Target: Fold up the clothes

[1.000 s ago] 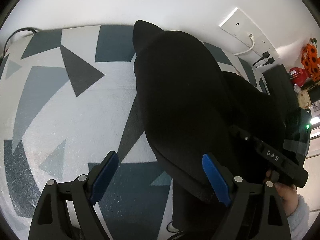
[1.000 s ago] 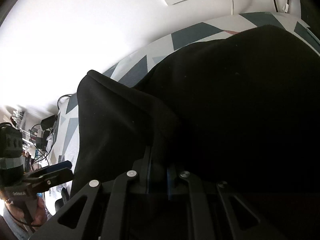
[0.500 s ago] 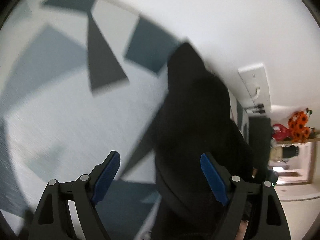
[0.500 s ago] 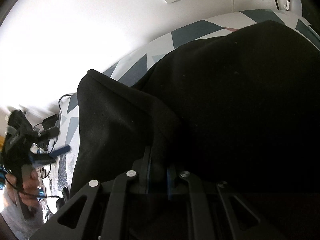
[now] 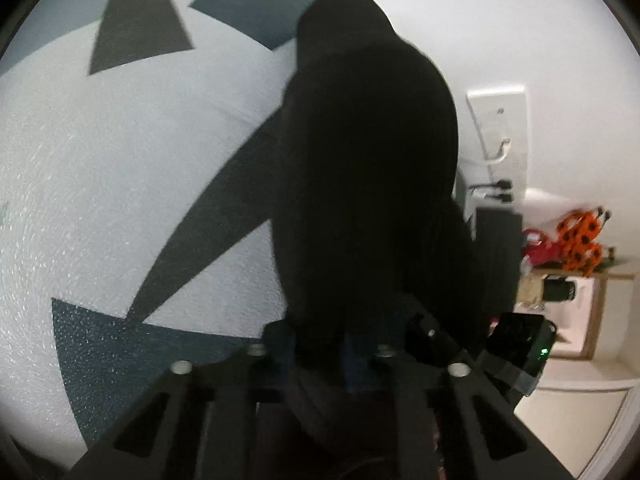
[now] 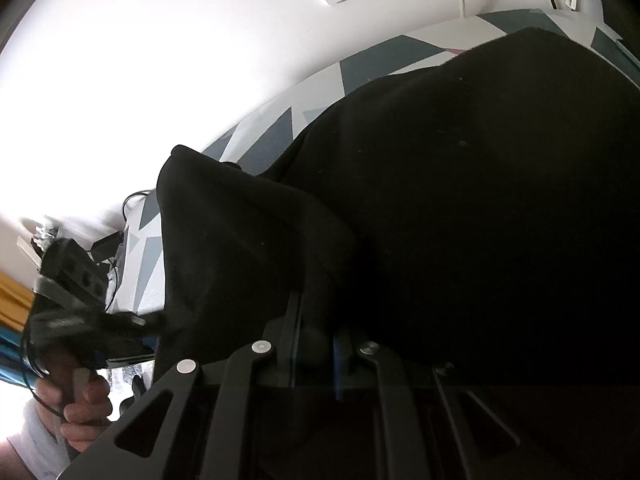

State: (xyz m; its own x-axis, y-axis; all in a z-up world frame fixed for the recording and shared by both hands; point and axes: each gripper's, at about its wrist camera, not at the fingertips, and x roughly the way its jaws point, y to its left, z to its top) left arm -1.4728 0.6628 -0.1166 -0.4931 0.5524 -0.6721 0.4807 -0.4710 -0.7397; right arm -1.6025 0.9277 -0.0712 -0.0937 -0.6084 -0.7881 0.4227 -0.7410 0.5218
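Your left gripper has its jaws drawn close together on the near edge of the black garment, with a fold of cloth bunched between the fingers at about 6 o'clock in the left wrist view. From there the garment runs up and away to a rounded tip near 12 o'clock, lying over the patterned cover, a pale surface printed with grey and dark teal triangles that fills the view from 7 to 11 o'clock. At 3 o'clock a white wall plate hangs with a cable plugged in, and beyond it, near 4 o'clock, sits a blurred orange and black toy.

Your right gripper is likewise clamped on the garment: its jaws sit nearly together with a wad of black cloth pinched between them at 6 o'clock in the right wrist view. The garment swells up from that grip toward 2 o'clock, and a raised fold of it stands out toward 9 o'clock. At 8 o'clock your left hand wraps the handle of the other gripper, which reaches into that fold's lower edge; that part is blurred. The white wall fills 10 to 12 o'clock.
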